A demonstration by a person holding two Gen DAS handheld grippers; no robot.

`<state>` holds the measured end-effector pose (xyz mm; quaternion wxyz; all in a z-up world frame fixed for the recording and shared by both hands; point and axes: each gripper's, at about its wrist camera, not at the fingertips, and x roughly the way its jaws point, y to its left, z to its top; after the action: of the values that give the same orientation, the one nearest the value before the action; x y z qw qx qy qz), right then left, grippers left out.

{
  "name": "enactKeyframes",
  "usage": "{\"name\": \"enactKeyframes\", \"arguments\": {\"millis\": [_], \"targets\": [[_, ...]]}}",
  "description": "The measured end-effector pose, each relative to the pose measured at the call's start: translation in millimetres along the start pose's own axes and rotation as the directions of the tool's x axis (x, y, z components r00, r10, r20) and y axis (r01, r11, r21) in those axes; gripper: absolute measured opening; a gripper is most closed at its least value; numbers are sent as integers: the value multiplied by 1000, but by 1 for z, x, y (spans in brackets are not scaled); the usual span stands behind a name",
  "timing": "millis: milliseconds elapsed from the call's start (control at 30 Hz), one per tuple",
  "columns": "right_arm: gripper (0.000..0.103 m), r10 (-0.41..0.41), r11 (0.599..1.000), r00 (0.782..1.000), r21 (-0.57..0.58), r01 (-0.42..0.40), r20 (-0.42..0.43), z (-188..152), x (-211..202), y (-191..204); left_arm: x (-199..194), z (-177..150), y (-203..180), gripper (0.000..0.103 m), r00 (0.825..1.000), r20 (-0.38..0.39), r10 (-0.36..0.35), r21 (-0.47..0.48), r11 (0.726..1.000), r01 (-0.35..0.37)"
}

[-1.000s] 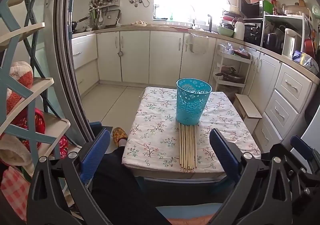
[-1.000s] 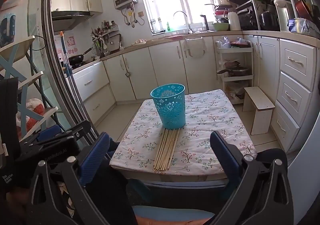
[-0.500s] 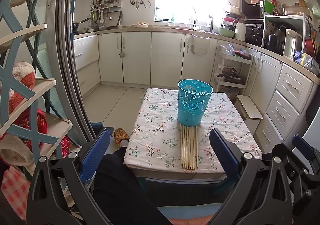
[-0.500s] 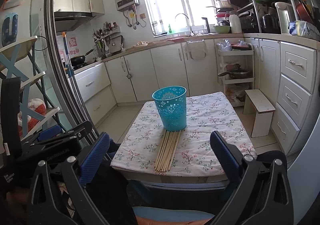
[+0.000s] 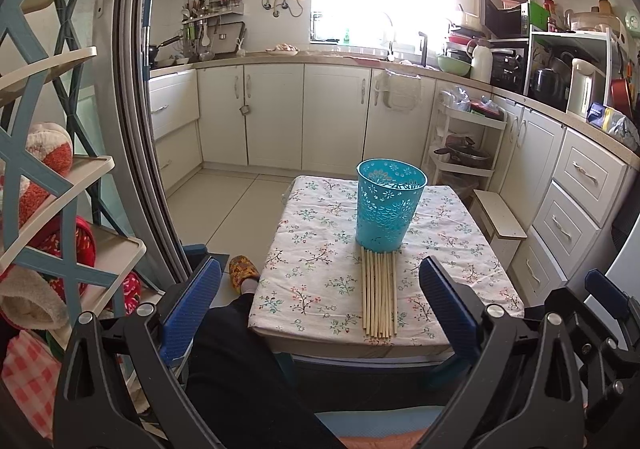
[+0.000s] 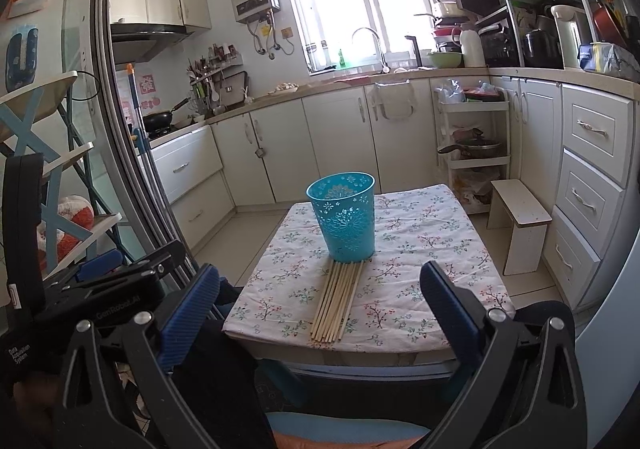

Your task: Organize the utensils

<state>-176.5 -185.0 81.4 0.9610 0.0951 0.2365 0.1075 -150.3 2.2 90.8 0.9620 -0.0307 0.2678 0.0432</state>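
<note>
A teal perforated plastic holder (image 5: 390, 205) stands upright on a small table with a floral cloth (image 5: 316, 261). A row of several wooden chopsticks (image 5: 378, 295) lies flat just in front of it, reaching the near table edge. The holder (image 6: 345, 221) and chopsticks (image 6: 338, 299) also show in the right wrist view. My left gripper (image 5: 320, 305) is open and empty, held back from the table's near edge. My right gripper (image 6: 320, 307) is also open and empty, at a similar distance. The left gripper's body shows at the left of the right wrist view (image 6: 100, 289).
A person's dark-clothed leg and slippered foot (image 5: 244, 273) lie left of the table. A blue-and-cream shelf rack (image 5: 60, 189) stands at far left. A low white stool (image 6: 520, 225) and a drawer cabinet (image 6: 592, 177) stand right of the table. Kitchen counters line the back.
Both views have shifted slightly, so the table and holder sit a little differently in frame. Both grippers stay open and empty. The chopsticks and holder have not moved.
</note>
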Motion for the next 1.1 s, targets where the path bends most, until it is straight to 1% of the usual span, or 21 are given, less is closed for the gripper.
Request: {"name": "enactKeyframes", "arguments": {"millis": [833,1000,1100], "targets": [[96,5,1000,1000,-2,-5,4,-1,-1,2,0,-1,0,96,1000,0,0,1,1000,0],[96,7,1000,1000,-5,-7,-7,2,-1,10,1,-1,2,96,1000,-5,0,1,1000,0],[96,1,1000,999,-9,-2,-35,2,7,9,3,-1,2,96,1000,-10,2,-1,1000,-2]]}}
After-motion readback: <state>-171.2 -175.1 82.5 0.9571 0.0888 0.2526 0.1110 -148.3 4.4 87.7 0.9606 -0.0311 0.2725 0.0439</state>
